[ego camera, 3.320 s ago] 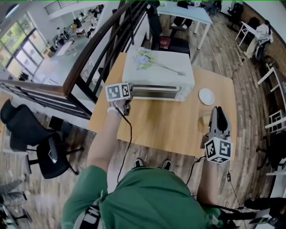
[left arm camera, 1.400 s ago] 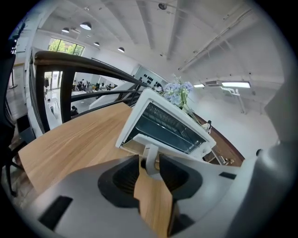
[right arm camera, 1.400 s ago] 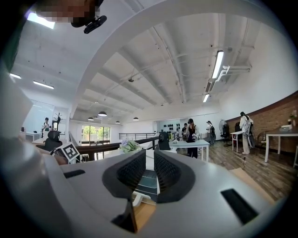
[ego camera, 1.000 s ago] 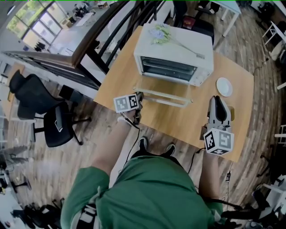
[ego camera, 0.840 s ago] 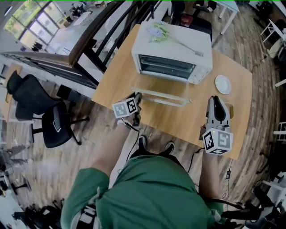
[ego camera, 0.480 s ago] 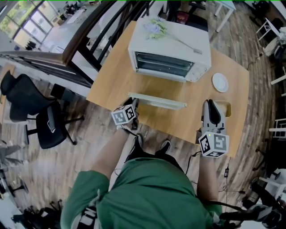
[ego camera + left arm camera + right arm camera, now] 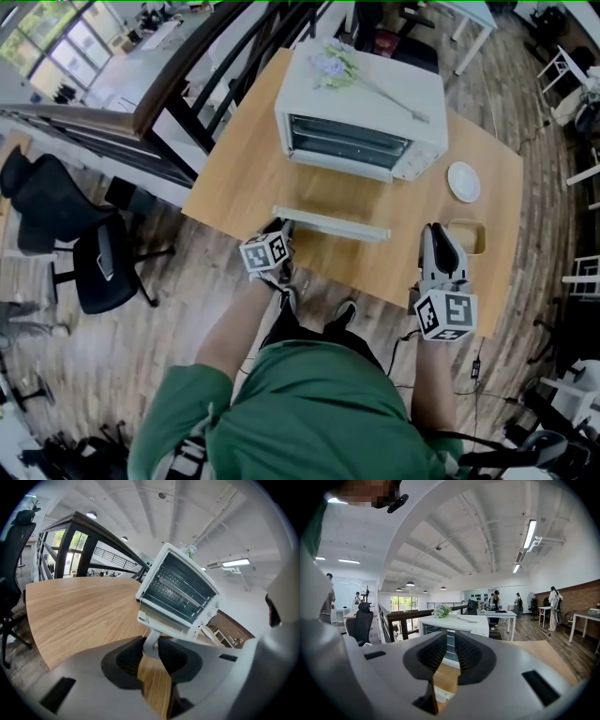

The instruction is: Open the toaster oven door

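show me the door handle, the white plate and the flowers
door handle [image 7: 332,222]: head view, middle of the bar
white plate [image 7: 463,181]: head view, its centre
flowers [image 7: 330,64]: head view, the blossom cluster

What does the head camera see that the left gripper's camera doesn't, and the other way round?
Only the head view shows the right gripper held off to the side, and the person's green shirt. Only the left gripper view shows, close up, the left gripper shut on the end of the door handle, plus a ceiling light. Both show the toaster oven with its door open, sitting on the wooden table.
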